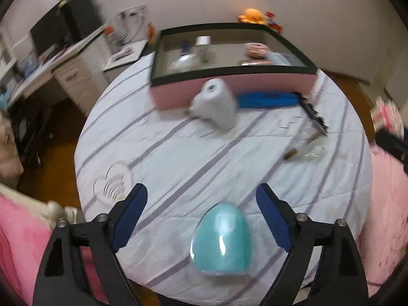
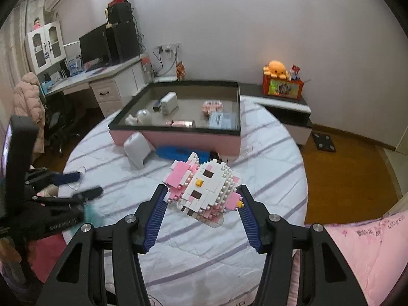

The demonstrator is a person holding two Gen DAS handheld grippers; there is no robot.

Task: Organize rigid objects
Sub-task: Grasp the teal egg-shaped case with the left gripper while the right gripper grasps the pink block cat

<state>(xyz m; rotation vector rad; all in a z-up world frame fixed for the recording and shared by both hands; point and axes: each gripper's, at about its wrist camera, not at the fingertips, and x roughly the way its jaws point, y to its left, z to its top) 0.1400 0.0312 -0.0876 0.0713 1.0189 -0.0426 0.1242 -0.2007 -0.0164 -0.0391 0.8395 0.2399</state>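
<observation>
A teal egg-shaped object (image 1: 221, 239) lies on the striped white sheet, between the wide-apart fingers of my left gripper (image 1: 202, 196), which is open and not touching it. My right gripper (image 2: 202, 191) is shut on a pink-and-white brick-built cat figure (image 2: 204, 188), held up above the bed. At the far side of the bed stands a pink box with a black rim (image 1: 255, 70) (image 2: 178, 136), holding several small items. A white device (image 1: 216, 104) (image 2: 136, 149) and a blue flat object (image 1: 267, 100) (image 2: 176, 151) lie in front of it.
A clear plastic wrapper with a small stick (image 1: 303, 145) lies right of centre. The left gripper (image 2: 76, 186) shows at the left in the right wrist view. Pink bedding (image 2: 369, 250) flanks the sheet. A desk with a monitor (image 2: 97, 46) stands left; wooden floor (image 2: 344, 173) lies right.
</observation>
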